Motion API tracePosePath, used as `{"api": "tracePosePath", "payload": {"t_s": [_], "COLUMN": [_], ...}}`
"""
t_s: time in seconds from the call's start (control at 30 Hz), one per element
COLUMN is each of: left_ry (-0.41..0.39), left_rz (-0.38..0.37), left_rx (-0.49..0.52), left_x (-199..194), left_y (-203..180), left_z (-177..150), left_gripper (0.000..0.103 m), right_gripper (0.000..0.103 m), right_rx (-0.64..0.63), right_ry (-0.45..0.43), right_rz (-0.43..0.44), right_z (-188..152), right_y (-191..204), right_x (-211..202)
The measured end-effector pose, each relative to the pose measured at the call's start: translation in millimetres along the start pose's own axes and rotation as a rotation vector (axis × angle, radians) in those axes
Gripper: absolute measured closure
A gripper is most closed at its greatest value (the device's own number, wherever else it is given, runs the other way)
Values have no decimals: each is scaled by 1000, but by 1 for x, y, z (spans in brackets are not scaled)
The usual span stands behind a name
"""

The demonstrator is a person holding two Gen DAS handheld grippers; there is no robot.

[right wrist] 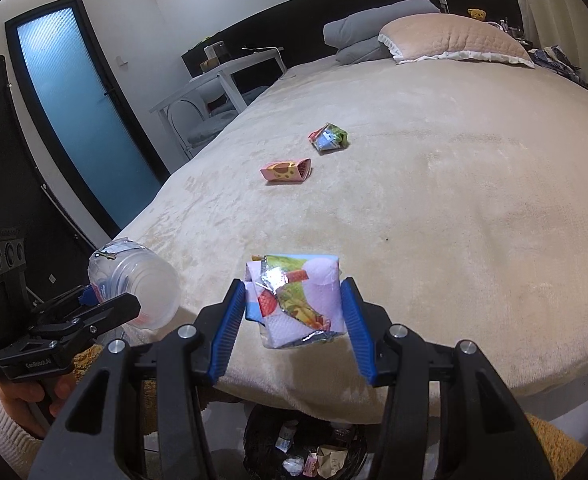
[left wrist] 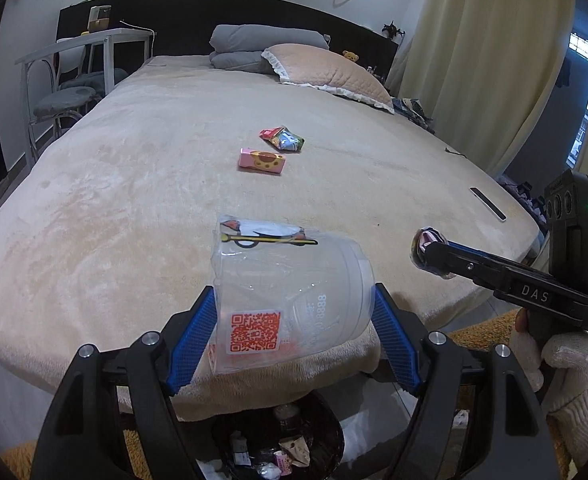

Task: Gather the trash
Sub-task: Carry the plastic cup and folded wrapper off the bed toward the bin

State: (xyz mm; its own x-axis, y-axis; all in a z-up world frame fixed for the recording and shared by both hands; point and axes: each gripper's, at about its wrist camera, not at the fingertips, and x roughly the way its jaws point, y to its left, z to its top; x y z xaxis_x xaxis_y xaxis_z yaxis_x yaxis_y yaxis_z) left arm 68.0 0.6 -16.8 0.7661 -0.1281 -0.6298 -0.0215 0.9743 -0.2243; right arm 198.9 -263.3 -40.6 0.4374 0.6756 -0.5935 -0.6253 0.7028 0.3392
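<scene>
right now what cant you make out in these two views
- Trash bin: both wrist views show only part; bed edge and gripper bodies cover the rest.
- Clear plastic cup: printed digits partly unreadable, left wrist view, warped plastic.
- Crumpled wrapper: brand illegible, right wrist view, folds.
- Headboard items: too small.

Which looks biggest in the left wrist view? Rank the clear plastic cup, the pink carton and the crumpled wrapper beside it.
1. Clear plastic cup, by far, though it sits right at the camera in the left gripper.
2 and 3. Pink carton and crumpled wrapper: they look about alike, so no ranking.
</scene>
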Motion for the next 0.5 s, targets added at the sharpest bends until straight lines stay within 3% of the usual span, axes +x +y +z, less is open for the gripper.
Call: {"api": "tracePosePath", "payload": {"t_s": [0.5], "left_ry": [6], "left_rz": [-13], "left_rx": [-6], "left_x": [-33], "left_y": [-8], "left_z": [-42], "left_gripper": [28], "right_gripper": [53], "right_rx": [-19], "right_ry": [24], "right_rz": [-9], "right_z": [-34], "right_y": [12], "right_x": [-12]}}
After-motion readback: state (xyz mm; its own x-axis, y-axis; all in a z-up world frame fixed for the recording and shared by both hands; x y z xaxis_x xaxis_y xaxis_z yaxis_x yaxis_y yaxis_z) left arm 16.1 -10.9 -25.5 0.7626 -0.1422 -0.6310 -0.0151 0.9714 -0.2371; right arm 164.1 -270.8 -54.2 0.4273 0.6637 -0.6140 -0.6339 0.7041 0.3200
